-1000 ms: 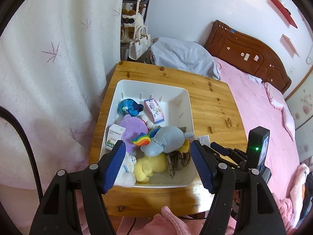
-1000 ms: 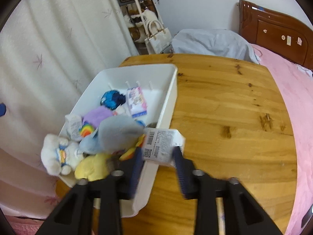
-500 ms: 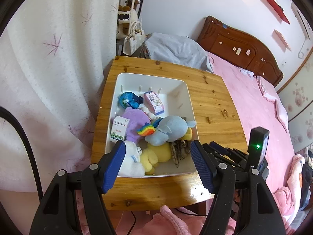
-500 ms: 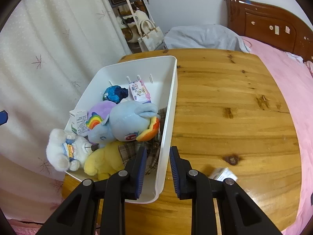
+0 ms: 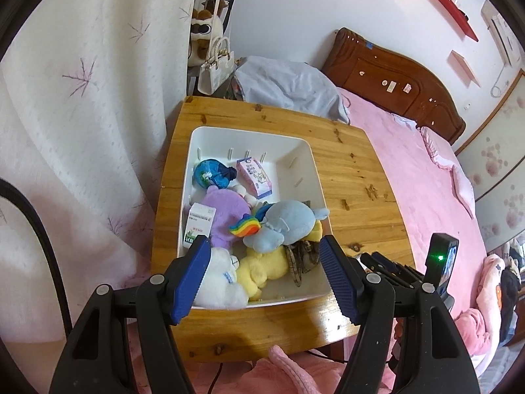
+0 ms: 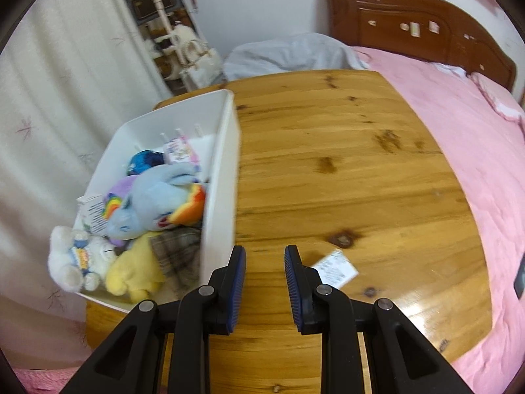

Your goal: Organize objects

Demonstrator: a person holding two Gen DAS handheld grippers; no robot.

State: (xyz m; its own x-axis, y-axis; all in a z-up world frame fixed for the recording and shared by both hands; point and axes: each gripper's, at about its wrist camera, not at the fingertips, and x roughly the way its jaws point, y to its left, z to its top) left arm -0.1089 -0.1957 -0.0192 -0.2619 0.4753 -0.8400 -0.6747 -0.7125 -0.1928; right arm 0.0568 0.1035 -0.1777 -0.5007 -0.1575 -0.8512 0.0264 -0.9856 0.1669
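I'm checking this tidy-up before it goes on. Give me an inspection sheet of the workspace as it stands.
Surface: wooden table, mostly bare right of the bin.
Job's things: white bin holding blue plush pony, yellow plush, white plush, purple plush, pink box, white-green box, blue pouch, plaid cloth.
Clutter: white labelled packet on the table.
Grippers: left claw open, empty; right claw nearly closed, empty.
Cables: black cable at left.
Surroundings: curtain, pink bed.
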